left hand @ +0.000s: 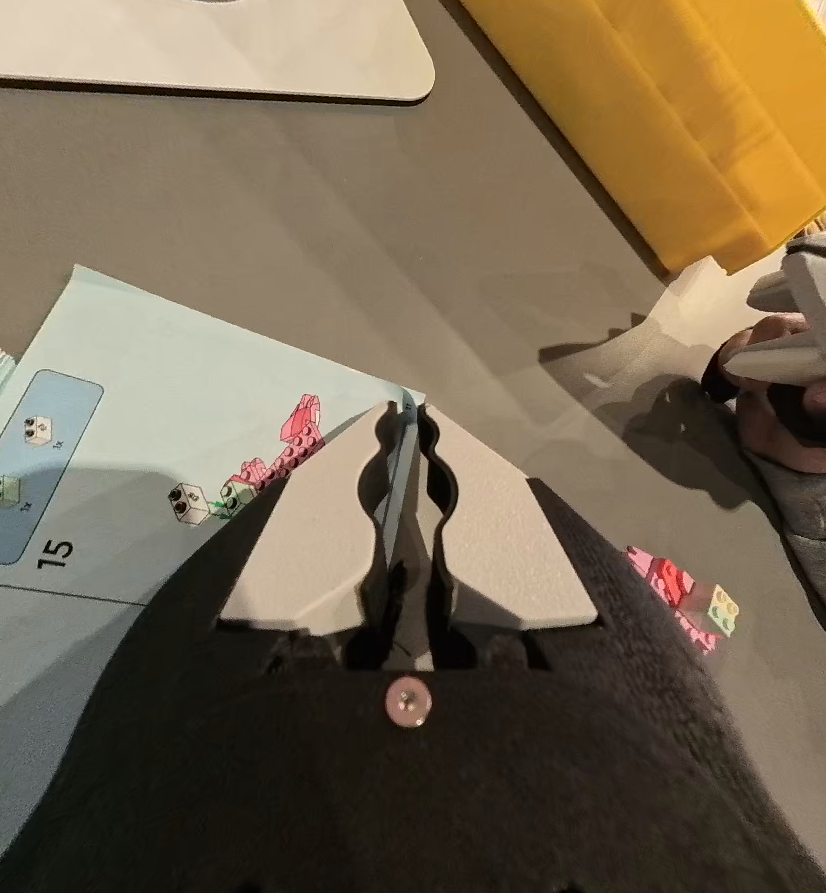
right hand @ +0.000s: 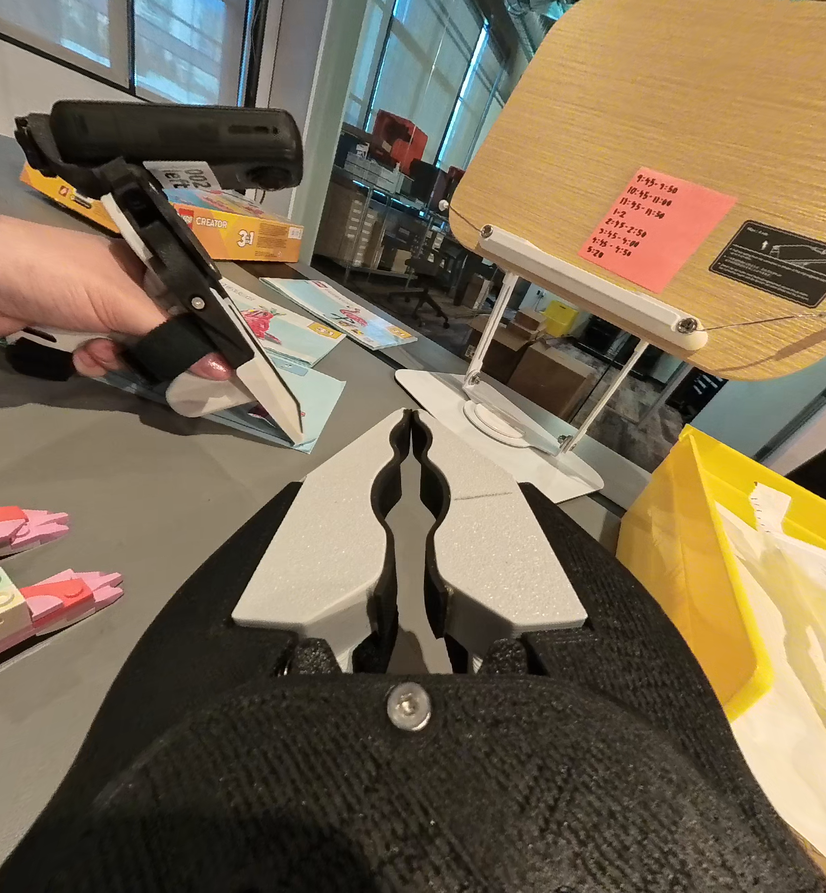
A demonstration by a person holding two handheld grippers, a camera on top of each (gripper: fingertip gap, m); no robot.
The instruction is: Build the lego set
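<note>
My left gripper (left hand: pixel 407 408) is shut on the corner of the open pale-blue instruction booklet's page (left hand: pixel 169 386). The right wrist view shows its tips (right hand: pixel 298 432) pinching that page, slightly lifted off the grey table. The part-built pink and red lego model with a pale green brick (left hand: pixel 681 594) lies on the table right of my left gripper. It also shows at the left edge of the right wrist view (right hand: pixel 24 594). My right gripper (right hand: pixel 411 416) is shut and empty, above the table between the model and a yellow bin.
A yellow bin (right hand: pixel 681 555) holding paper bags stands at the right, also in the left wrist view (left hand: pixel 667 121). A book stand's white base (right hand: pixel 498 435) and wooden board (right hand: pixel 667 145) stand ahead. The lego box (right hand: pixel 237 232) and more booklets (right hand: pixel 353 314) lie farther back. Some 12 centimeters of space lies between my two pairs of fingers. About 20 centimeters separates my left fingertips from the book stand's white base (right hand: pixel 498 435).
</note>
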